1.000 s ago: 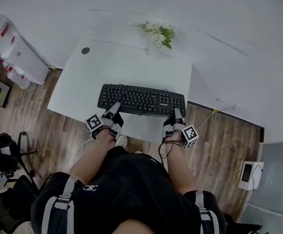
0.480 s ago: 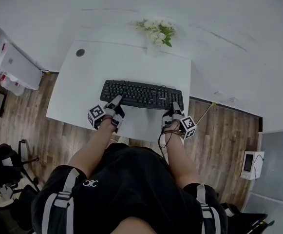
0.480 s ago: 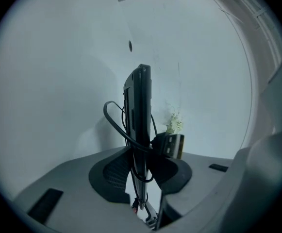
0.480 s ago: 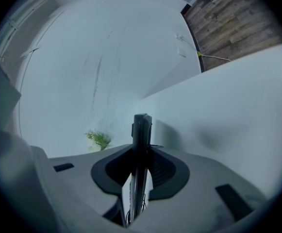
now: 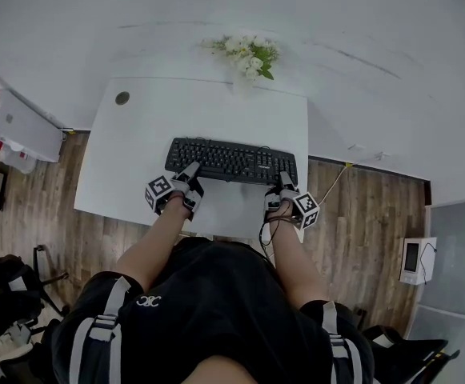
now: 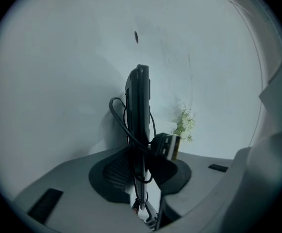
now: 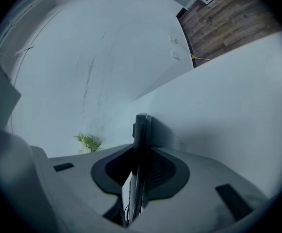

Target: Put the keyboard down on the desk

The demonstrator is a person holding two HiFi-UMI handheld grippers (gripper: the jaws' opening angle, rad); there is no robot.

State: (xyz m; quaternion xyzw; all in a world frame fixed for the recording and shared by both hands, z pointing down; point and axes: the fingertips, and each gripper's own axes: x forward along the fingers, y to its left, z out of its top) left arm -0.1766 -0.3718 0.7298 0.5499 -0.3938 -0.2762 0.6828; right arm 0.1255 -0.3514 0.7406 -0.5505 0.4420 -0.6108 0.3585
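A black keyboard (image 5: pixel 230 161) lies level over the middle of the white desk (image 5: pixel 136 158); I cannot tell whether it touches the top. My left gripper (image 5: pixel 190 173) is shut on its near-left edge and my right gripper (image 5: pixel 284 180) on its near-right edge. In the left gripper view the keyboard (image 6: pixel 138 106) stands edge-on between the jaws of the left gripper (image 6: pixel 140 178). Its cable is looped around it and the USB plug (image 6: pixel 167 146) hangs beside it. In the right gripper view the keyboard edge (image 7: pixel 141 140) is clamped in the right gripper (image 7: pixel 137 178).
A vase of white flowers (image 5: pixel 246 57) stands at the desk's back edge, and a round cable hole (image 5: pixel 122 98) is at its back left. White boxes (image 5: pixel 16 122) sit on the wooden floor to the left. A small white device (image 5: pixel 415 258) sits on the floor to the right.
The keyboard and both grippers have come lower toward the desk and a little farther over it. Both grips are unchanged.
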